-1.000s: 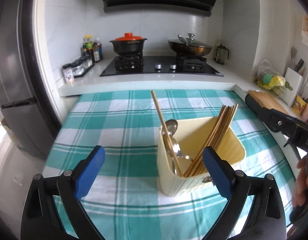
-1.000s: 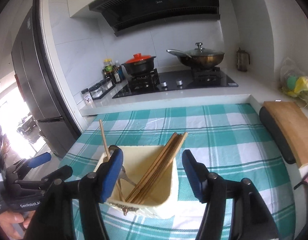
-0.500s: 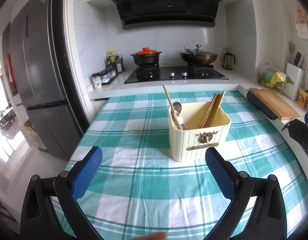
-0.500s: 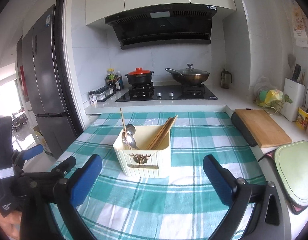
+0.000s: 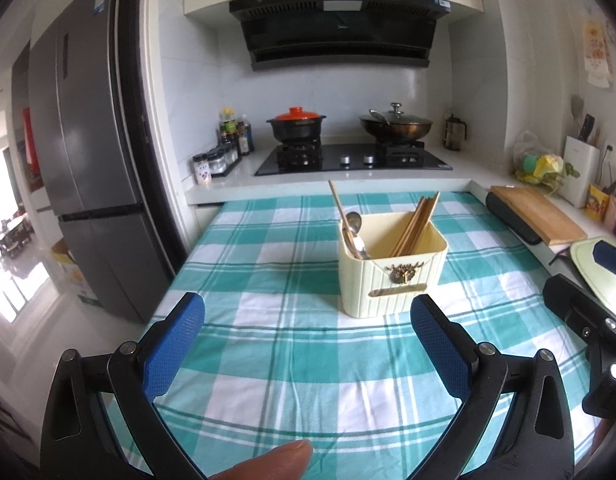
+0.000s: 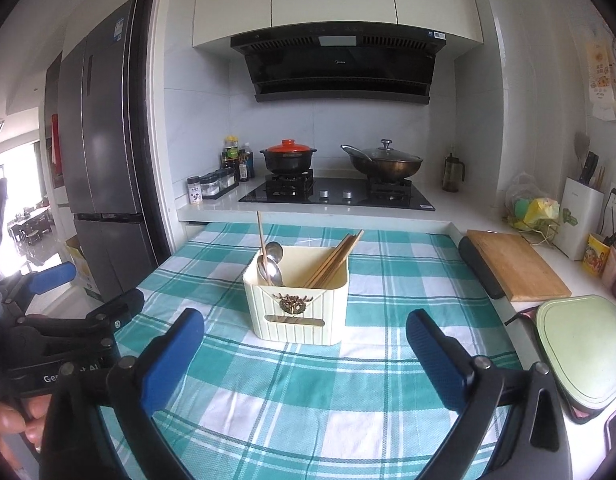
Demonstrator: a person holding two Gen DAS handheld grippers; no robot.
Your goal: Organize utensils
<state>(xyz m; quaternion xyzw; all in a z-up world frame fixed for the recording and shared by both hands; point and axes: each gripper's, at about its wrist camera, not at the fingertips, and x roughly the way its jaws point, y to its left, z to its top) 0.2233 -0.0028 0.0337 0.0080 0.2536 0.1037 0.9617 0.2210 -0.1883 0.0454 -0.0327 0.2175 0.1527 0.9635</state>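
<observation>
A kitchen with a stove (image 6: 336, 194) at the back; in front of me the counter (image 5: 268, 280) under a teal checked cloth. My left gripper (image 5: 308, 354) stands wide with nothing between its pads, and my right gripper (image 6: 304, 356) is just as wide, its jaws having just been opening — nothing between them either. Only the right view shows the pale green board (image 6: 580, 344) whole; only the left shows a fingertip (image 5: 268, 462) at the bottom edge. The cream utensil holder (image 6: 298, 312) stands upright mid-counter, ahead of both grippers — spoons (image 6: 270, 264) on its left side, chopsticks (image 6: 332, 260) leaning on its right.
</observation>
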